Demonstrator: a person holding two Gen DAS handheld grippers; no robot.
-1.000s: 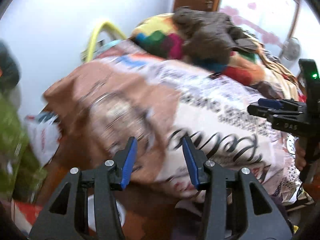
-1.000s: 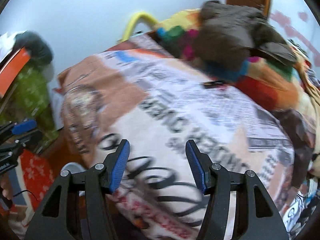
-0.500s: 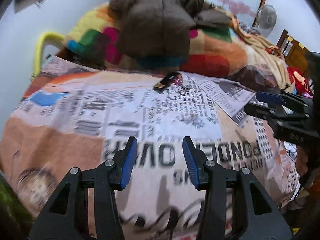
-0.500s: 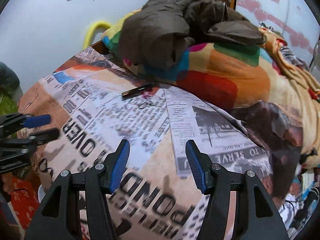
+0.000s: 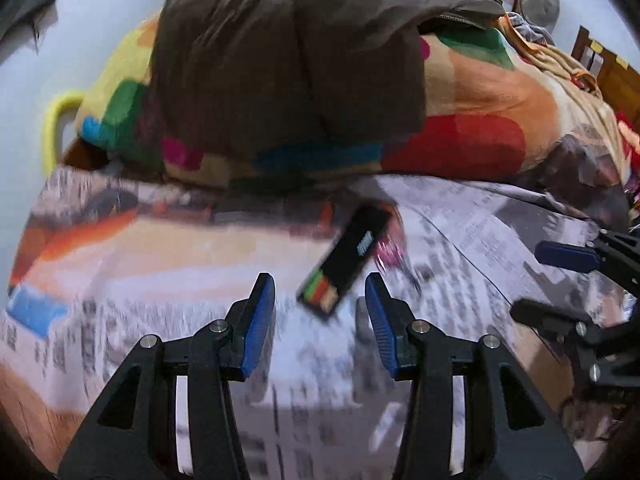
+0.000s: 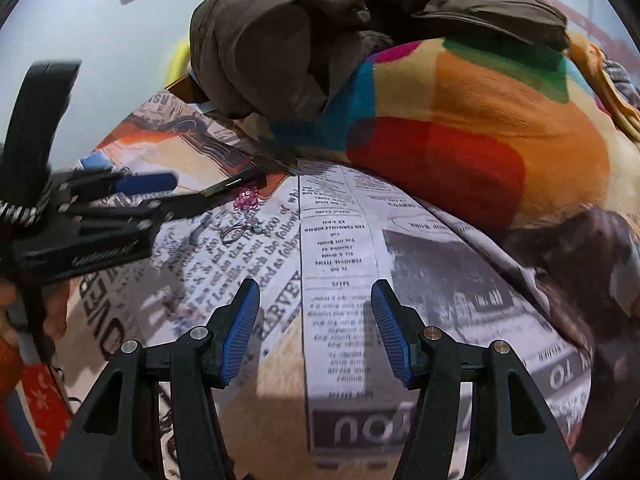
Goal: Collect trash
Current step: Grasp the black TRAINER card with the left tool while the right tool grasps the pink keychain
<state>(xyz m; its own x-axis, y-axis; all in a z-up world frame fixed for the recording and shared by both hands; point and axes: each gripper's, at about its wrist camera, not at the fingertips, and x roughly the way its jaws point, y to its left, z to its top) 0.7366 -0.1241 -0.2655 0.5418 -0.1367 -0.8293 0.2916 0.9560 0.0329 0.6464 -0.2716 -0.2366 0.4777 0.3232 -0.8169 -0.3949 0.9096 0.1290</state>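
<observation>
So the left gripper (image 5: 320, 306) has its blue pads spread wide with nothing between them yet. Just above the gap, a bit right of centre in the left wrist view, lies a flat black wrapper (image 5: 347, 258) with a green, red and orange patch at its near end. It sits diagonally on the newspaper-print bedsheet (image 5: 168, 264), lower end pointing toward the gap, upper end running up and right. The near corner looks about level with the pad tips, not touching either one as far as I can tell, though the frame is pretty motion-blurred. Right next to the wrapper's right edge there's a small pink thing (image 5: 390, 250), too smeared to name here.

The right wrist view is sharper. The right gripper (image 6: 315, 314) is also wide open and holding nothing, hanging over a column of upside-down print on the sheet, well apart from the wrapper. In that view the wrapper (image 6: 234, 182) shows as a thin dark strip at mid-left, partly hidden behind the left gripper's black body, with a pink bead charm (image 6: 246, 199) just below it and a small keyring loop (image 6: 236, 234) under that.

Across the top of both frames is a pile of rainbow-patch blanket (image 6: 480, 128) with a brown puffer jacket (image 5: 288, 48) slumped on it. A yellow curved bar (image 5: 54, 128) shows at the left edge.
</observation>
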